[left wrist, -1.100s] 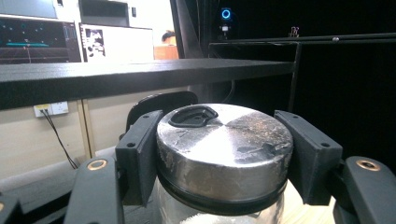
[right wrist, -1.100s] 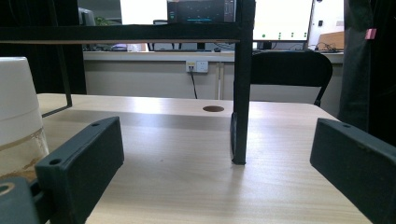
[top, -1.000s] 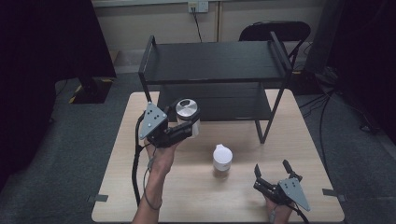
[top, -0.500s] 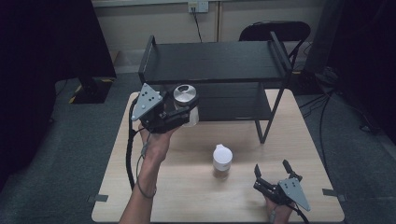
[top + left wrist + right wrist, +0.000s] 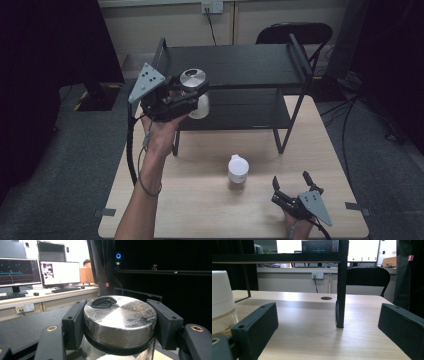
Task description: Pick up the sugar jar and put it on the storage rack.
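One metal-lidded glass jar was clenched in the left gripper by one black shelf rack; one white-capped jar stood mid-table; the right gripper gaped empty.

Lab room, monitors on a side desk, black curtains, taped table

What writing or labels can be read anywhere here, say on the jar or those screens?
None can be read.
Metal-lidded jar: no label or print visible.
White-capped jar: no print visible.
Monitors: graphs and windows, too small and blurred to read.
Blue ring light: a light, not text.
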Demonstrator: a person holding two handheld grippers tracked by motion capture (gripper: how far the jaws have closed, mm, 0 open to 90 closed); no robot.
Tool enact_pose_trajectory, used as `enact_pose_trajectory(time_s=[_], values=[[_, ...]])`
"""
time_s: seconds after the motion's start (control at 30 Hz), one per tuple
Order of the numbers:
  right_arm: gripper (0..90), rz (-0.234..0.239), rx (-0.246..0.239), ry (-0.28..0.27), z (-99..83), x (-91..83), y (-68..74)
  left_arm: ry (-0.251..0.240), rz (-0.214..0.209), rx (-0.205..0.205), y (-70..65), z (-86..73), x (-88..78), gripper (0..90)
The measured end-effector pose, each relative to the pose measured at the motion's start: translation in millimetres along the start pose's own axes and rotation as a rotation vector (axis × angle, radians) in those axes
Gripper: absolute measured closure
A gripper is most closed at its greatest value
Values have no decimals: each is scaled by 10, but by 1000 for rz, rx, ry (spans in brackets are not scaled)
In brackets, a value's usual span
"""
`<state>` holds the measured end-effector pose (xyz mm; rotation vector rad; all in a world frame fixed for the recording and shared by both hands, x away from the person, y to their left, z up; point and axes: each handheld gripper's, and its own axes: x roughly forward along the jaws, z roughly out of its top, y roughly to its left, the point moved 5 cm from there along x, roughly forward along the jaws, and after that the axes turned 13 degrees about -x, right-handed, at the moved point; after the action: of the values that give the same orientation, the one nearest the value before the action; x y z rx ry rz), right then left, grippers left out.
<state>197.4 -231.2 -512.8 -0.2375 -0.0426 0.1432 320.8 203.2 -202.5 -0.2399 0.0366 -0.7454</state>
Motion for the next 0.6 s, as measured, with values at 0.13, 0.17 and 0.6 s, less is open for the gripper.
enact_pose_trajectory(time_s=[0.13, 0.17, 0.6], values=[[15, 1, 1, 0, -1, 0, -2, -4, 7, -6, 14, 121, 51, 356], [15, 1, 1, -1, -1, -1, -2, -5, 15, 0, 11, 147, 64, 356], [15, 3, 3, -2, -3, -3, -7, -25, 92, -27, 83, 259, 362, 356]])
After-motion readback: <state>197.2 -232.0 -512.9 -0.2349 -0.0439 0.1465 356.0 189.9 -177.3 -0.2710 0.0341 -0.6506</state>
